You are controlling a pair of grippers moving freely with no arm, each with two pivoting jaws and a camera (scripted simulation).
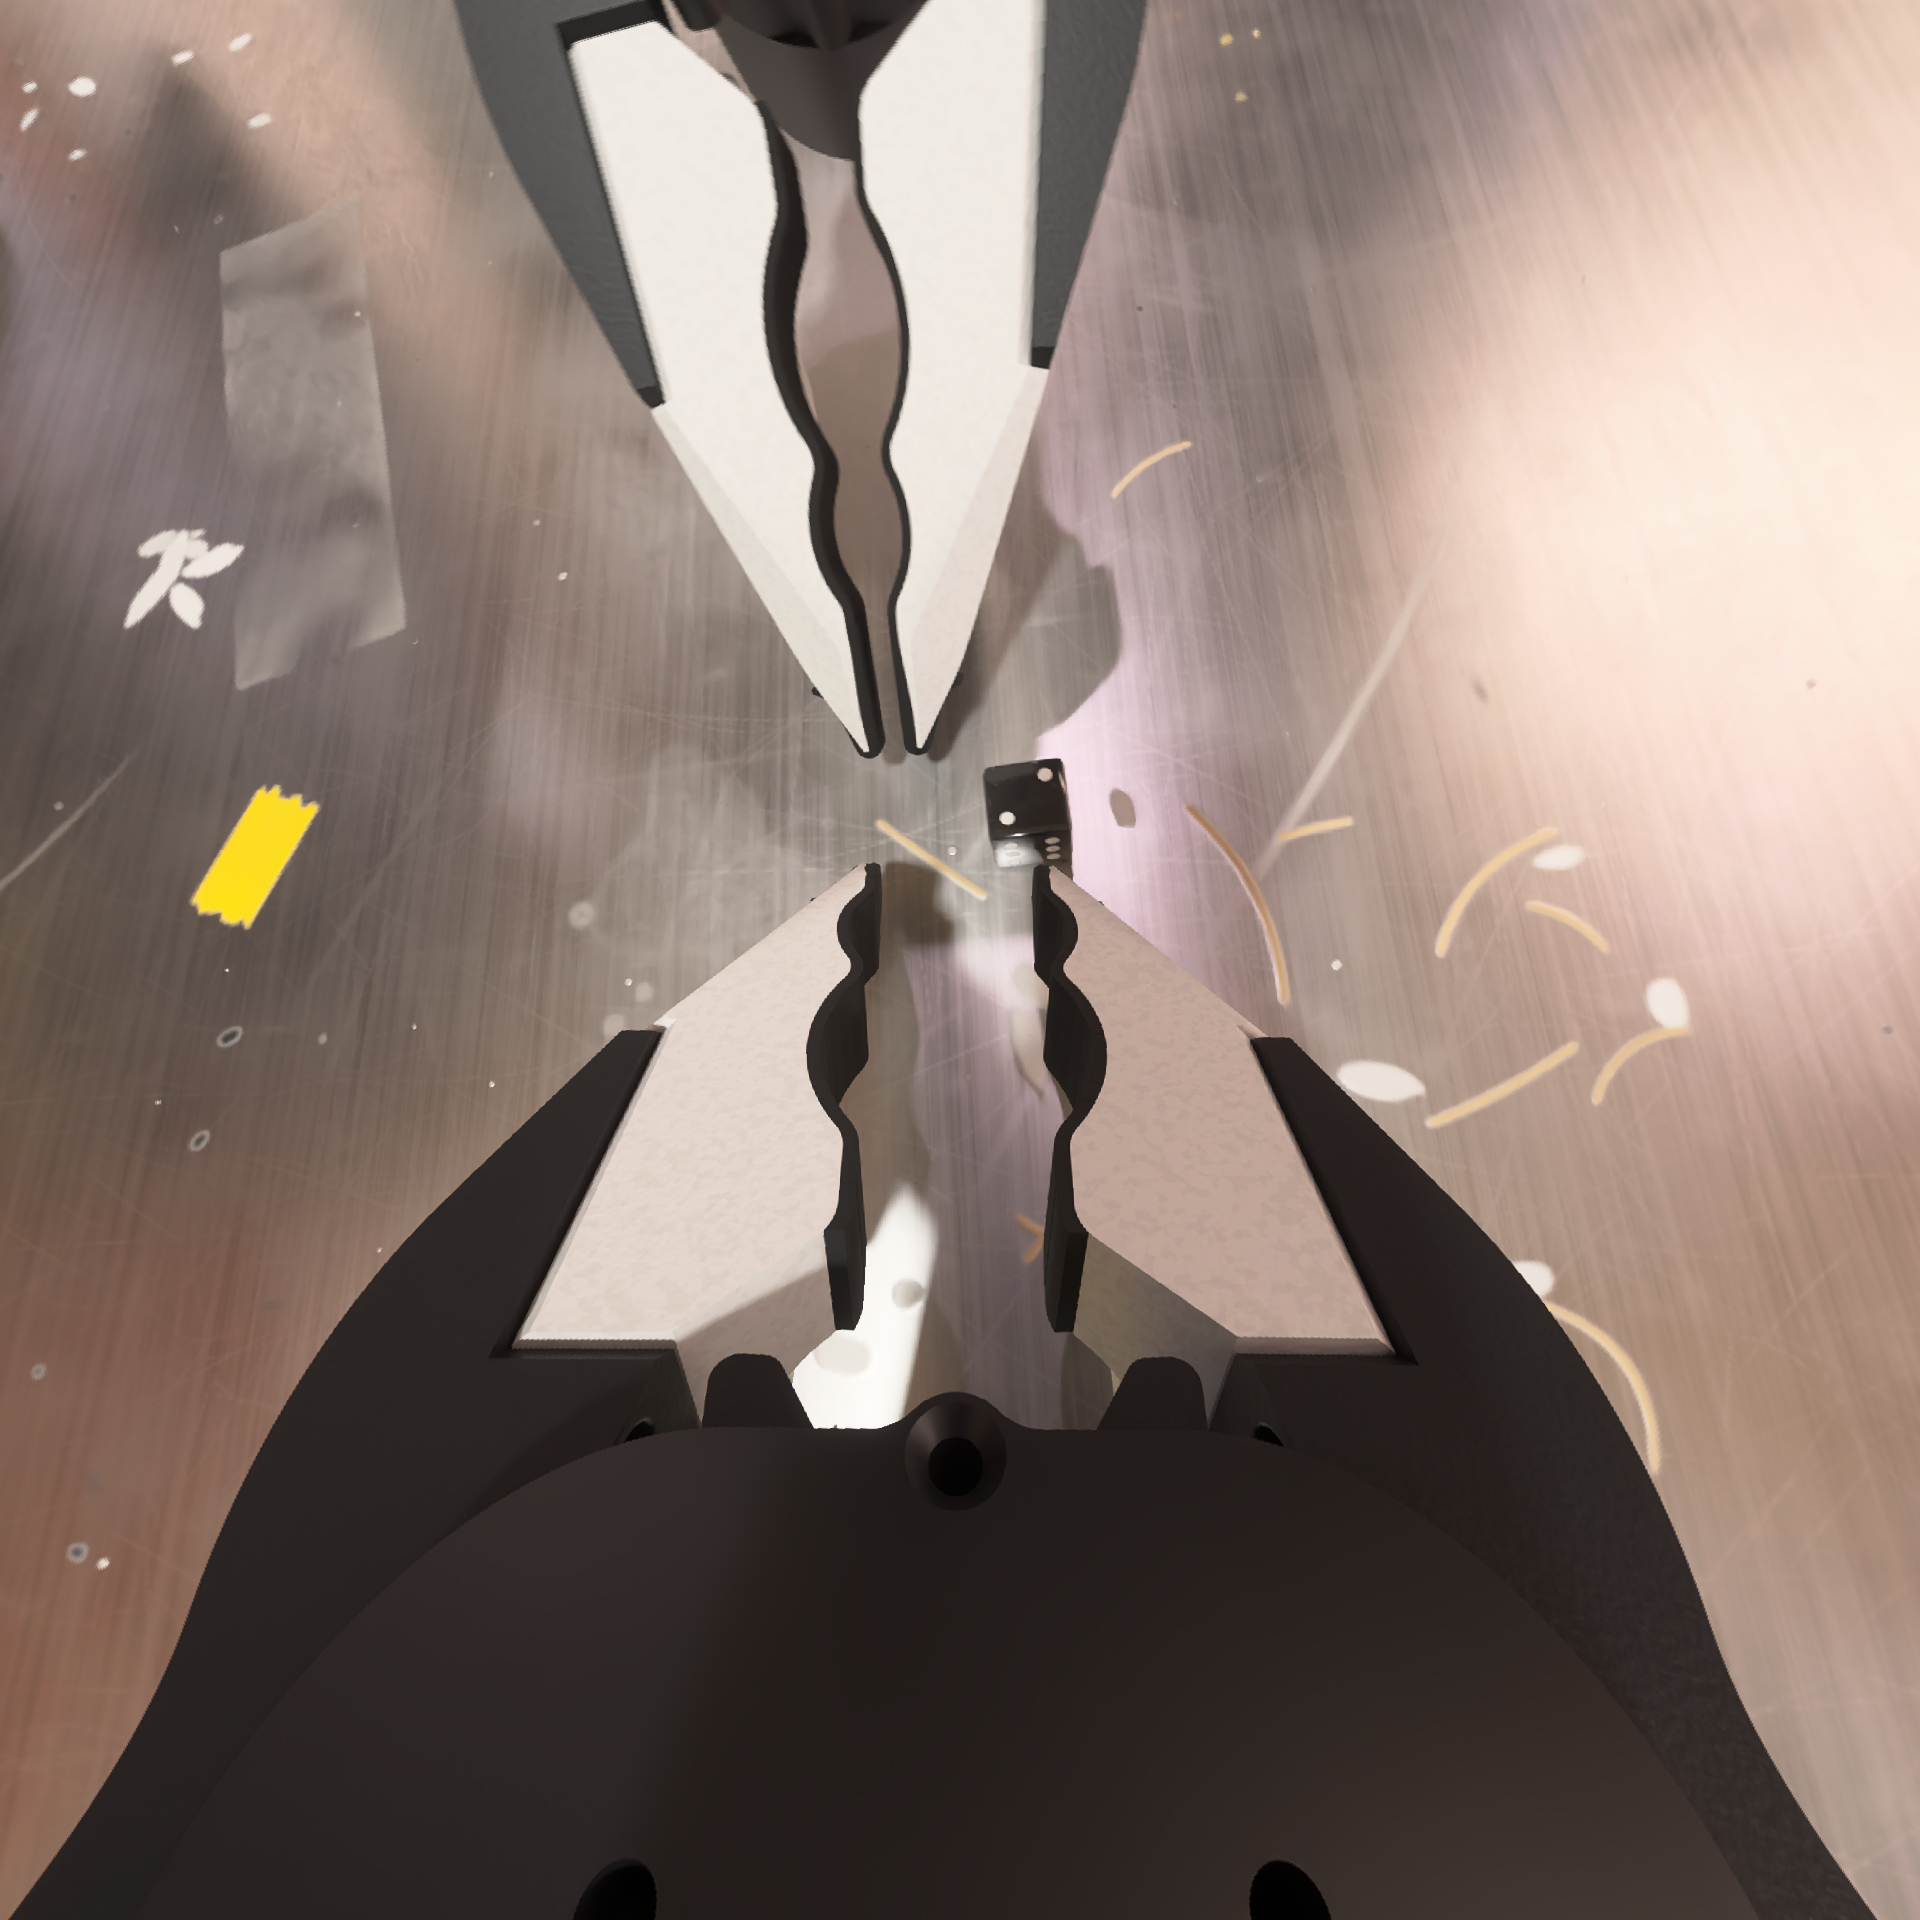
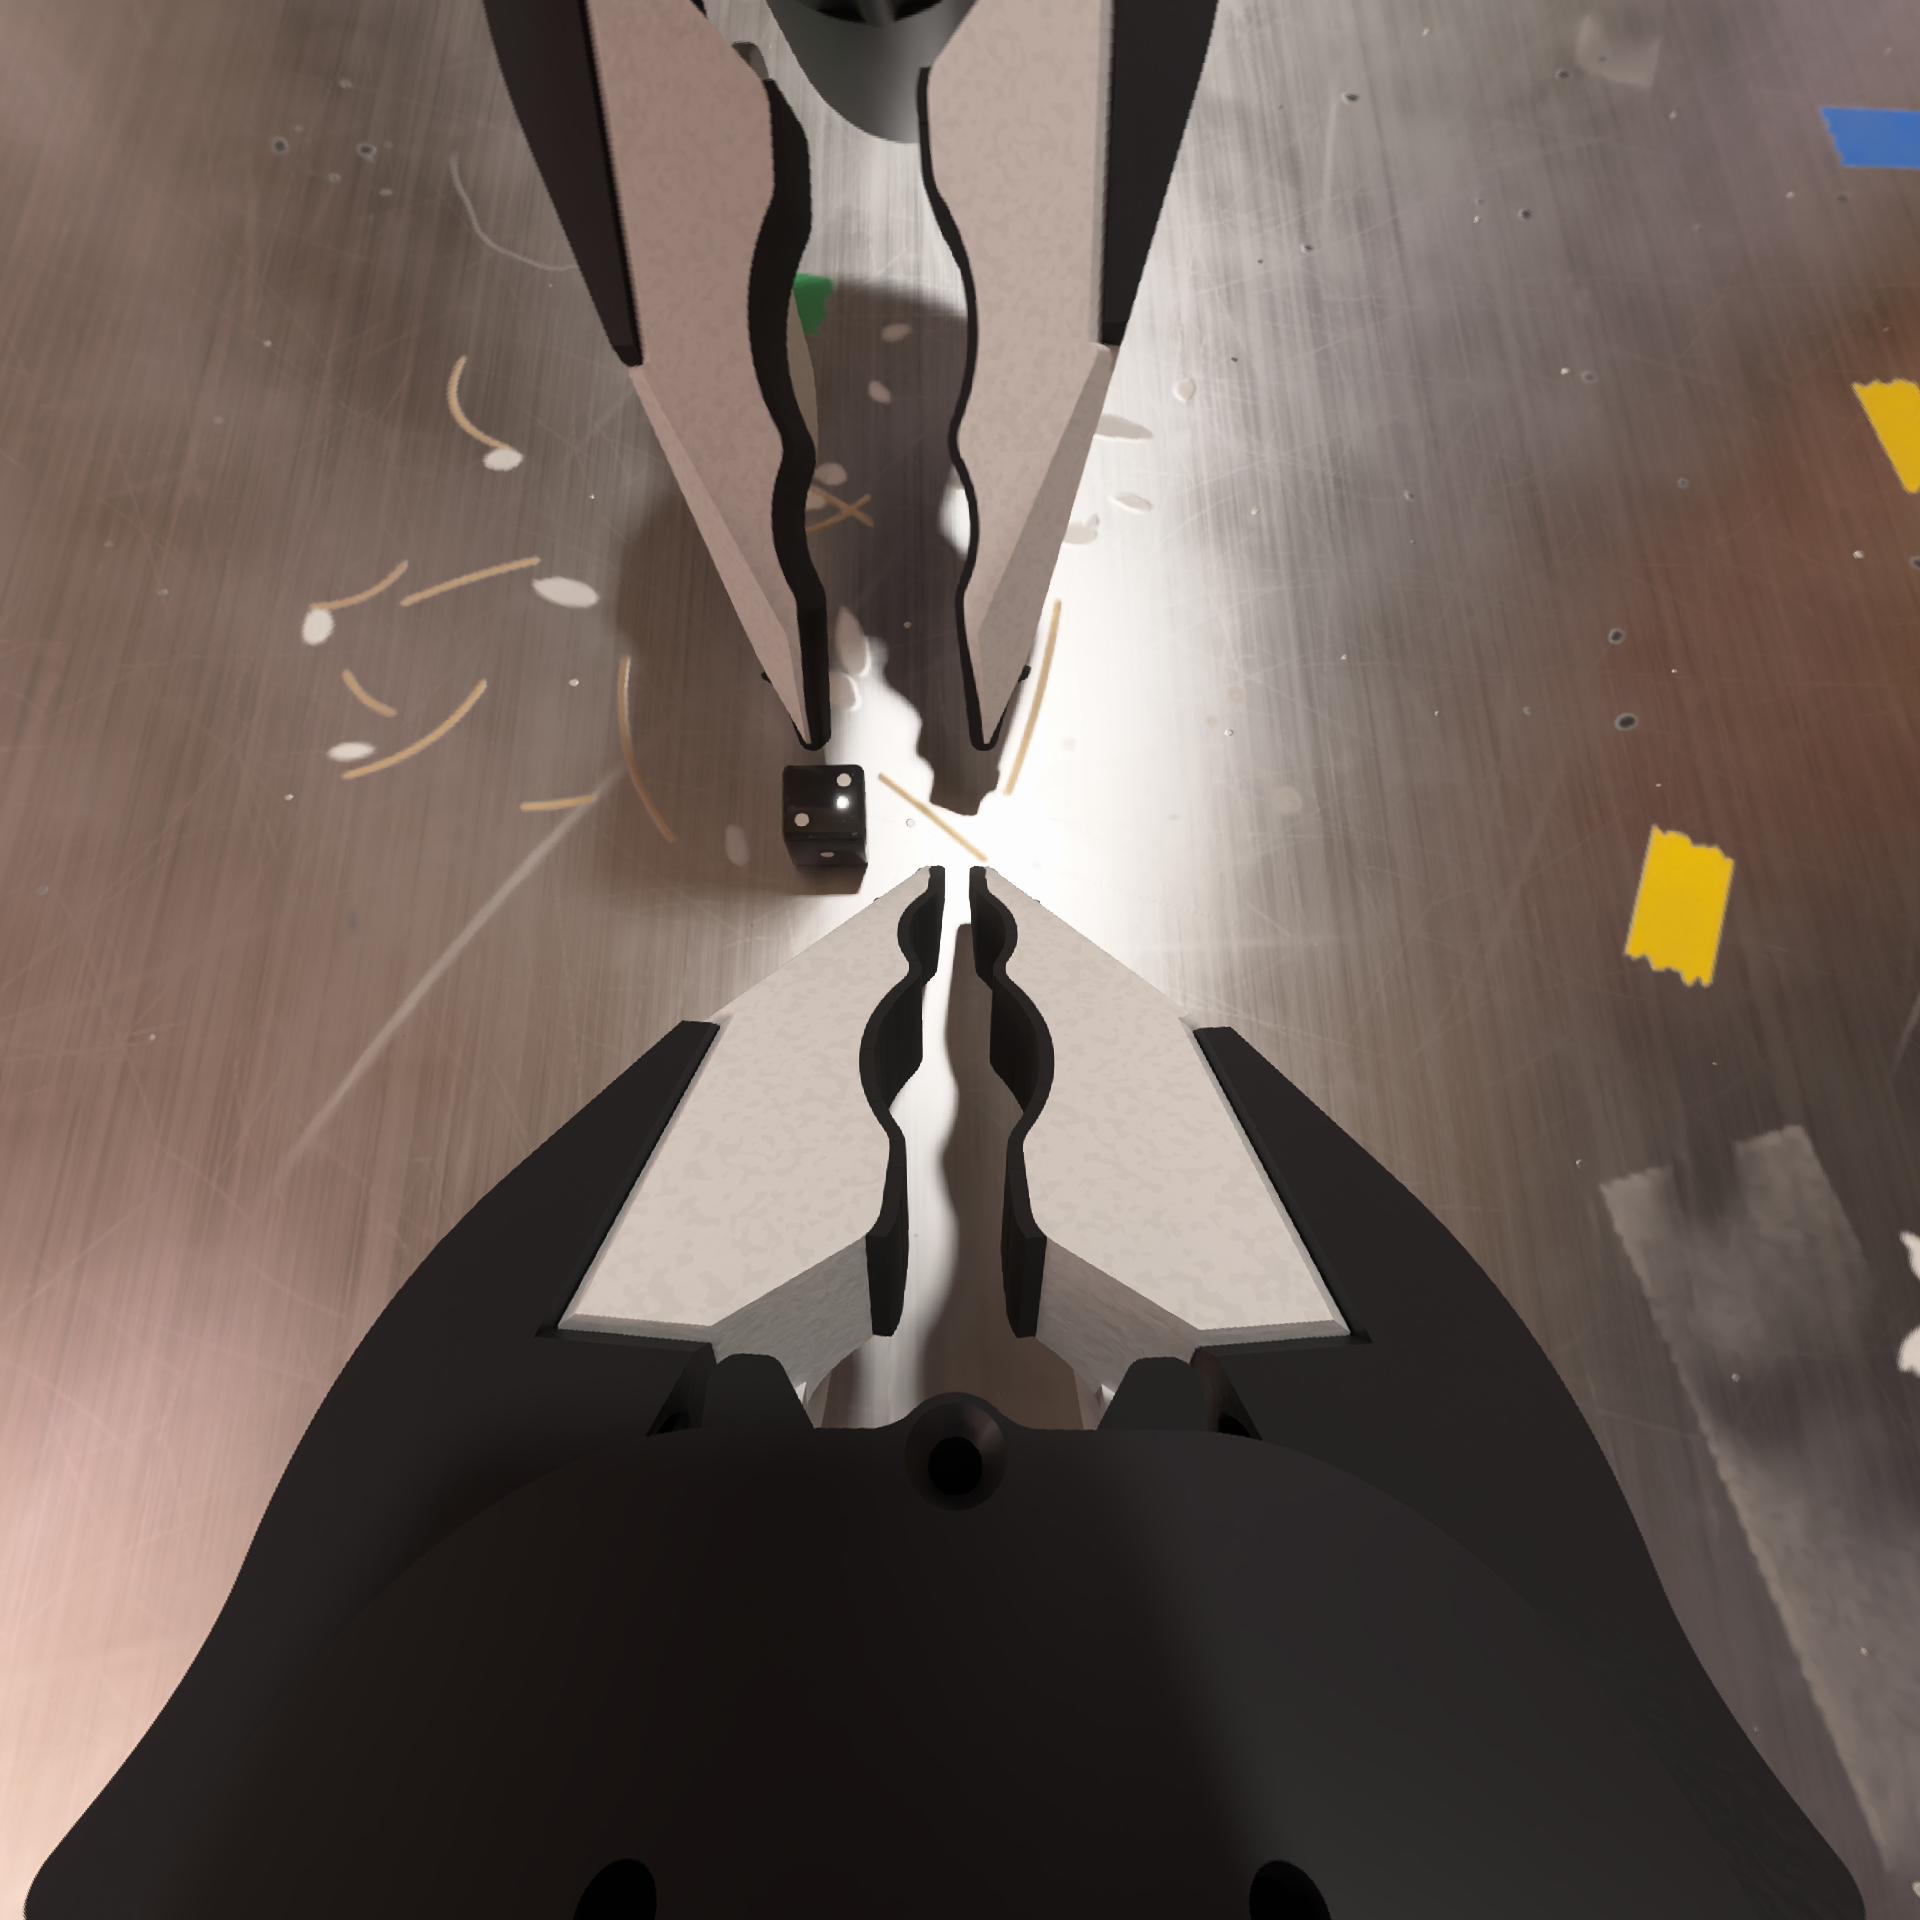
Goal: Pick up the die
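Observation:
The die (image 1: 1023, 821) is small and black with white pips. It lies on the brushed metal table, just beyond the right fingertip (image 1: 1042, 883) of my left gripper (image 1: 956, 873), which is open and empty. My right gripper (image 1: 890, 746) faces it from the far side, tips almost together, to the left of the die. In the right wrist view the die (image 2: 824, 821) sits left of my right gripper (image 2: 956, 875), which is shut and empty. The left gripper (image 2: 896, 743) stands open beyond it, one fingertip (image 2: 810, 727) just behind the die.
Yellow tape (image 1: 255, 871) lies to the left, and it also shows in the right wrist view (image 2: 1678, 904). Grey tape (image 1: 307, 447), blue tape (image 2: 1875, 135) and a green scrap (image 2: 810, 296) lie farther off. Thin tan strands (image 1: 1257, 914) and pale flecks are scattered around the die.

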